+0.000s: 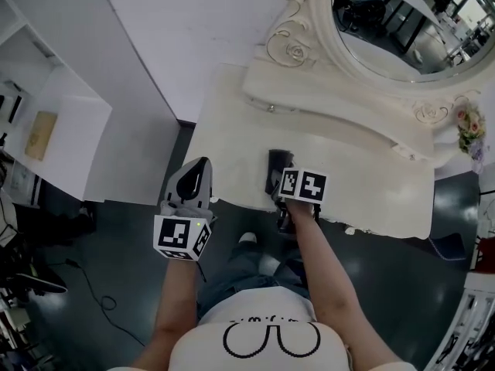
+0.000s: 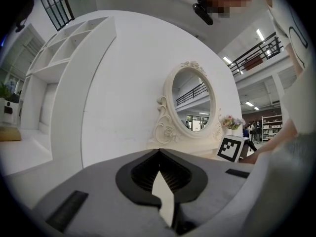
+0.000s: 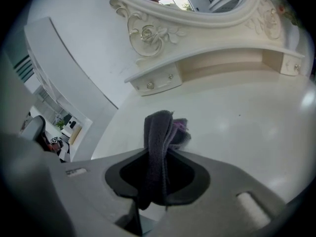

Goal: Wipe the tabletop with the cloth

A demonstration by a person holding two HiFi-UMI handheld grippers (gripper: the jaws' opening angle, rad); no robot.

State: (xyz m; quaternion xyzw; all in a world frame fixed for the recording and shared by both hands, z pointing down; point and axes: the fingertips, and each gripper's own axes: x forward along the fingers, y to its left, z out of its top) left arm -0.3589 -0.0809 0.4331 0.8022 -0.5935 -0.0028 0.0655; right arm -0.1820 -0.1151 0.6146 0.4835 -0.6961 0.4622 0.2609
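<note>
- Found cloth (image 3: 159, 127) clamped between the jaws of right gripper (image 3: 157, 157), a dark bunched fold apparently touching tabletop (image 1: 363, 184) near the front edge.
- Read fold's long axis as running from front edge toward mirror (image 1: 402, 29), poking out just ahead of jaw tips.
- Judged right hand the 1 working hand, with bare surface to the right and back.
- Noted left gripper (image 1: 199, 168) closed on nothing, level, off left front corner.
- Flagged drawer ledge (image 1: 332, 110) and flowers (image 1: 468, 126) as back limits.

left hand-held gripper (image 2: 159, 152): level, jaws together | right hand-held gripper (image 3: 160, 151): tilted down, clamping cloth (image 3: 158, 127)
</note>
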